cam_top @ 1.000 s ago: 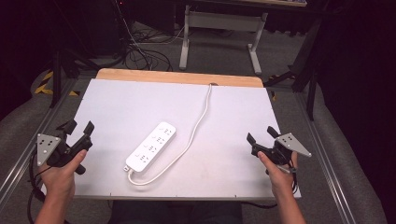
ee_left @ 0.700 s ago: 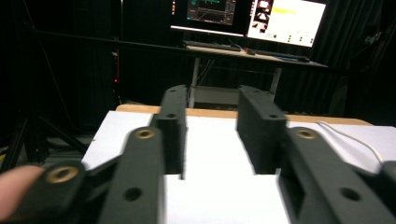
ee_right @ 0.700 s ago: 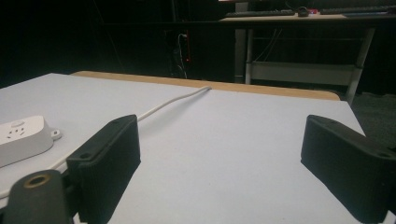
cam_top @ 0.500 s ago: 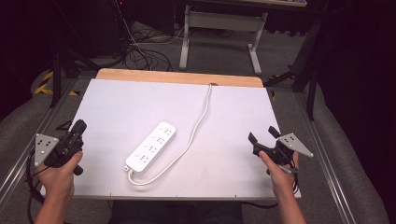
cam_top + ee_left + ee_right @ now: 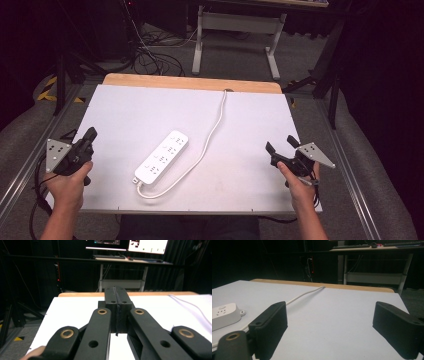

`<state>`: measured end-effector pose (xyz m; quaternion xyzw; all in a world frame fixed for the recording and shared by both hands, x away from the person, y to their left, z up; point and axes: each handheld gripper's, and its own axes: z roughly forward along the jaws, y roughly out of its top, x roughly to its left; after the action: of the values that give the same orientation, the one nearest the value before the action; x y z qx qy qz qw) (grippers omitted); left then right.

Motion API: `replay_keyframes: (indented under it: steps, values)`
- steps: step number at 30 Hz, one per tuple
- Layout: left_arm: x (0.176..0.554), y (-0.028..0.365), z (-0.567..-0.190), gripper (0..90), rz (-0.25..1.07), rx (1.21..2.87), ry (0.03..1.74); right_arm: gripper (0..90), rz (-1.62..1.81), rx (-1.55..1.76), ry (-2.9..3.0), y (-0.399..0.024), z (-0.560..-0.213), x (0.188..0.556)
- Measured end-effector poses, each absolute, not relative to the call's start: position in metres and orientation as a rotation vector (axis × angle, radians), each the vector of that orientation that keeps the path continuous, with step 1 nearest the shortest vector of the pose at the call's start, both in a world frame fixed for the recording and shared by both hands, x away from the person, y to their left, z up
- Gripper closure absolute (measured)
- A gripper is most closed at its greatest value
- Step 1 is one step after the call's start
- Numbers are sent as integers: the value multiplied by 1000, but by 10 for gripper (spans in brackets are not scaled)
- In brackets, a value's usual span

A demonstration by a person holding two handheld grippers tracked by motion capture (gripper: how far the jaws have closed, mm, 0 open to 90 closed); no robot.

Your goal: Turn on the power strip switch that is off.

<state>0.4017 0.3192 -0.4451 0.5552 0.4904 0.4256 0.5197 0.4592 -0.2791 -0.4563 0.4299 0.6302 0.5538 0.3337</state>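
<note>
Left claw (image 5: 89, 136): jaws just brought fully together, as seen in the left gripper view (image 5: 117, 302); nothing is held between them, and it is kept at the surface's near left edge.
Right claw (image 5: 280, 146): jaws spread wide and empty (image 5: 329, 325), hovered low over bare surface at the near right, apparently readied for a grasp.
Power strip (image 5: 162, 157): laid flat and diagonal between the two claws, apart from both, nearer the left one; judged to be the thing to be worked on.
Cord (image 5: 212, 131): looped from the strip's near end, then run away from the claws to the far edge.
Surface (image 5: 120, 110): white board, wooden far rim.
</note>
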Motion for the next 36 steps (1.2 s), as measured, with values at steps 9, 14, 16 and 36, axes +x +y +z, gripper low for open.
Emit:
replay_keyframes:
  steps: [9,14,16,36]
  values:
    - [411,313,-447,900,976,1368,1176,133,1449,1132,1641,-281,-457,458]
    - [417,302,-447,900,965,1420,1156,135,1444,1127,1651,-280,-457,458]
    - [420,297,-447,900,954,1442,1150,134,1442,1127,1656,-280,-457,458]
    - [452,259,-452,900,803,1564,1077,138,1447,1128,1655,-281,-457,457]
